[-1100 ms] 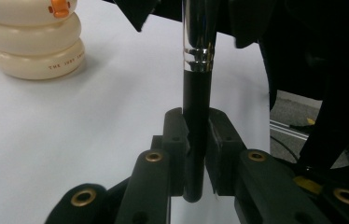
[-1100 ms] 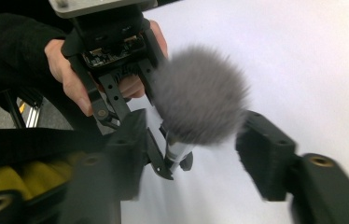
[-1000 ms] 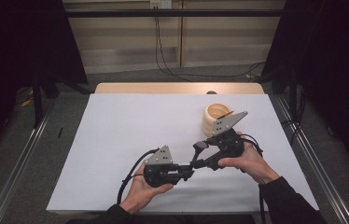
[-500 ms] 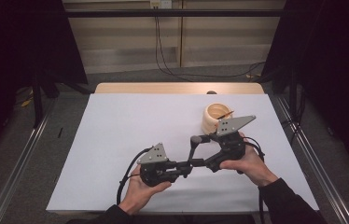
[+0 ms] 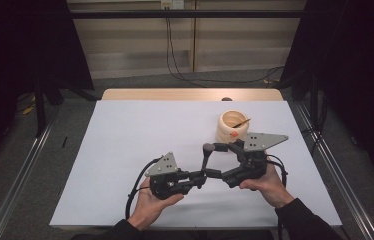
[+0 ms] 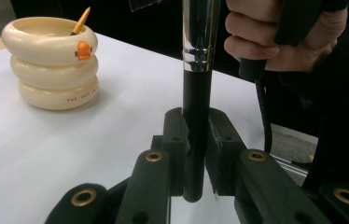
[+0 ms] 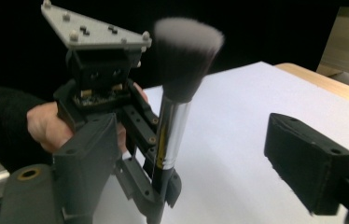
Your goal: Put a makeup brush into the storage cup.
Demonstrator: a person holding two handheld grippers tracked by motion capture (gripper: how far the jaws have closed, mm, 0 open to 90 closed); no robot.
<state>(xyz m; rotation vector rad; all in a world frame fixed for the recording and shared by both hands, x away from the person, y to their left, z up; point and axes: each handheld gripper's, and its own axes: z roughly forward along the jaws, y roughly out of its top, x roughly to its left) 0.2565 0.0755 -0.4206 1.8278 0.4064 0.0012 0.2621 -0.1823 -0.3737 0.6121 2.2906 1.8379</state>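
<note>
Since a second ago, the right gripper has swung off the cream holder and spread its jaws; they stand open. Clamped upright in the shut left gripper, the makeup brush rises toward twelve o'clock, between those open jaws.
</note>
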